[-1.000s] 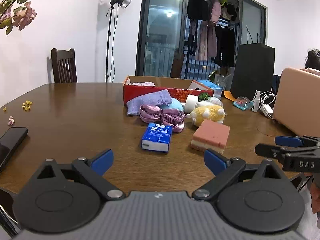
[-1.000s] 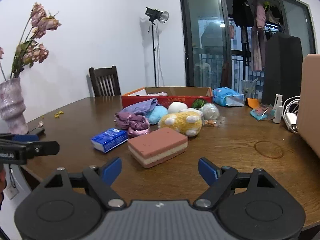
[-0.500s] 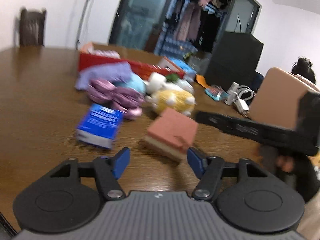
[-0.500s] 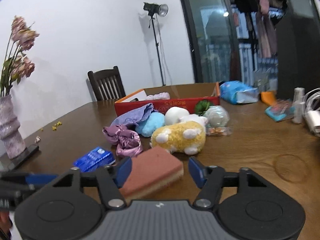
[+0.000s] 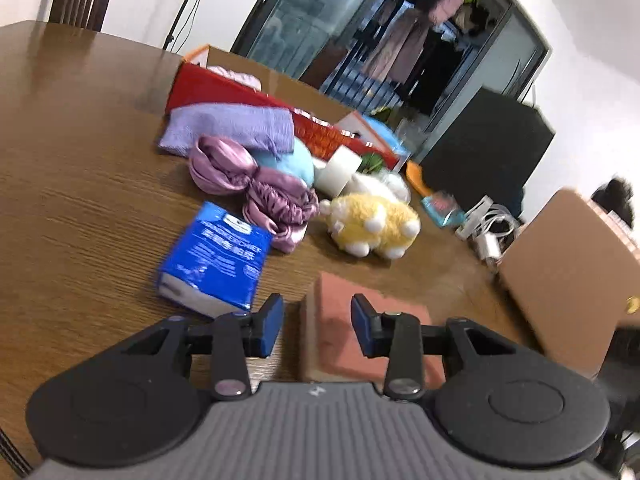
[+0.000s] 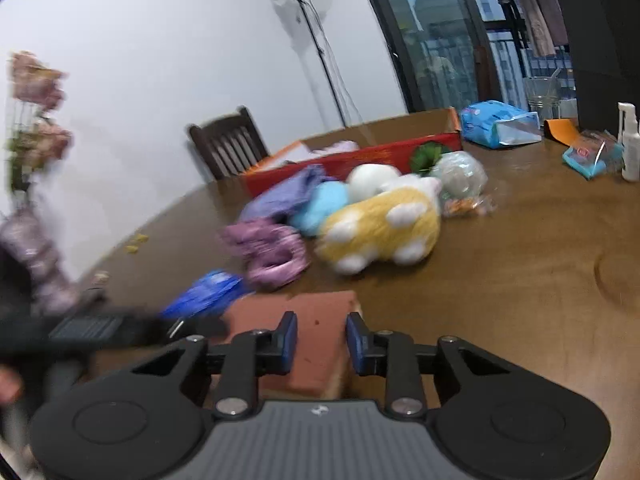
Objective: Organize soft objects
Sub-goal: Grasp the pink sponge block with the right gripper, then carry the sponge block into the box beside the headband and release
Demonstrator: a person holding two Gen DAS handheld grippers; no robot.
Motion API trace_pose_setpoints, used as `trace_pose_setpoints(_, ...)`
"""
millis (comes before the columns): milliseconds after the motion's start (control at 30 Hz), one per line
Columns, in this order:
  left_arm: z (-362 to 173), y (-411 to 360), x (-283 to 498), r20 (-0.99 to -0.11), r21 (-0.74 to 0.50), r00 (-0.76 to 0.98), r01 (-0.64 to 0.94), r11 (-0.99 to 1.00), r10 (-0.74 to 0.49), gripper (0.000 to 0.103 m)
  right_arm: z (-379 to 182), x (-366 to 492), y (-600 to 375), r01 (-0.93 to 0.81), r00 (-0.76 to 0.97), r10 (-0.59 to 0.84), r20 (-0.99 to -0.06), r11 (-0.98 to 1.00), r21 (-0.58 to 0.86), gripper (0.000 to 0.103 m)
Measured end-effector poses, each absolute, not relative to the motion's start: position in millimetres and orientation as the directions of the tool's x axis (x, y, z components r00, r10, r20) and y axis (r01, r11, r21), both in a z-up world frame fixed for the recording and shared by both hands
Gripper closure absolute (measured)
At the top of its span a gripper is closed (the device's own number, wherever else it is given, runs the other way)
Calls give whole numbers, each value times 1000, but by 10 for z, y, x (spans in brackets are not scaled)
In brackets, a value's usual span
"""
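Left wrist view: left tongs (image 5: pixel 317 326) part open over pink sponge block (image 5: pixel 340 338) on worktop (image 5: pixel 80 216), nothing gripped. Blue tissue pack (image 5: pixel 216 256) just beside block; yellow plush (image 5: pixel 374 226) and purple scrunchie (image 5: pixel 276 204) beyond. Right wrist view: right tongs (image 6: pixel 322 342) narrowly parted above same block (image 6: pixel 308 320), contact not discernible through blur.

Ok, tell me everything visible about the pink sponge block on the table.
The pink rectangular sponge block has a salmon top over a pale cream lower layer, porous and soft-looking. It lies flat on the brown wooden table, beside the blue tissue pack. The left gripper and right gripper both hover over it, partly open; contact unclear.
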State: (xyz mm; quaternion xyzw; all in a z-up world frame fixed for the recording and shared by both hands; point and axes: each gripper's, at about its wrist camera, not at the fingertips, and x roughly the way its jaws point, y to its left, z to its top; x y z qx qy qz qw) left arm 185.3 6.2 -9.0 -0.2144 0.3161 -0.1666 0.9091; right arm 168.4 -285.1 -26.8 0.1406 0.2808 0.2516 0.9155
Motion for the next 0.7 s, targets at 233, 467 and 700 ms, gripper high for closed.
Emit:
trace_pose_setpoints(233, -77, -31, 1767, -499, -478, 721, 234, 846, -481, 60, -345, 1523, -2892, -294, 744, 495, -448, 846, 445, 76)
trace_pose_setpoints(467, -82, -119, 1721, -531, -510, 671, 235, 827, -518, 67, -377, 1625, -2849, -268, 743, 491, -454, 840, 471, 71)
trace_pose_setpoints(700, -156, -101, 1843, -545, -510, 662, 225, 830, -515, 69, -413, 1786, -2875, -272, 709, 528, -467, 816, 510, 72)
